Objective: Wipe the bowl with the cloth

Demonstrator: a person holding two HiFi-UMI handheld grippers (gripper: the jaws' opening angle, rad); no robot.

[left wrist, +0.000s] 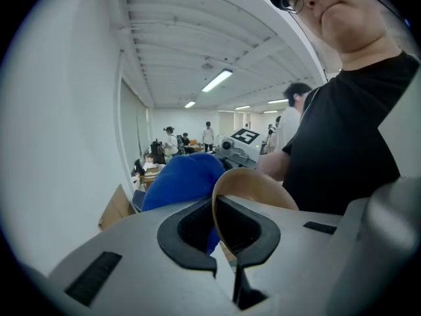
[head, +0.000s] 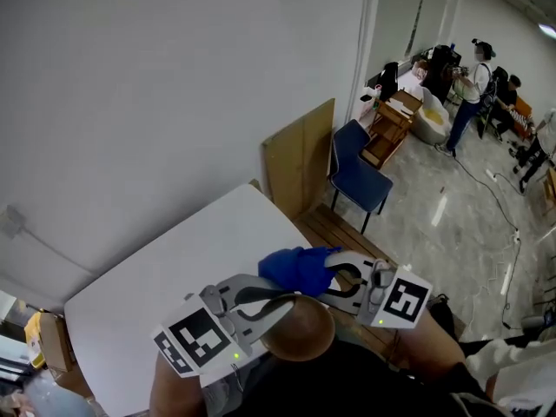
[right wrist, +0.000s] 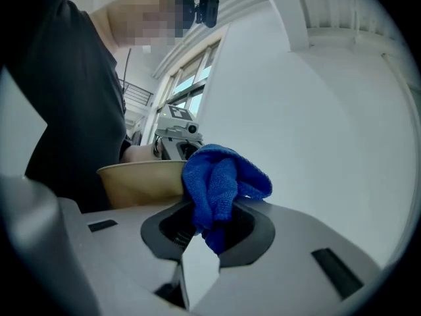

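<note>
Left tongs (left wrist: 219,210) clamp bowl (left wrist: 253,186); table (head: 191,259), chair (head: 356,176) beyond.

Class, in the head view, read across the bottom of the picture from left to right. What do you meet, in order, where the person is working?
The left gripper, shut on the bowl's rim → bowl → right gripper, shut on the cloth. The cloth lies directly above the bowl, so it is left unplaced.

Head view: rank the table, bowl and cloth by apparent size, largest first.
1. table
2. bowl and cloth: they look about alike, and both are partly hidden, so I won't rank them.
</note>
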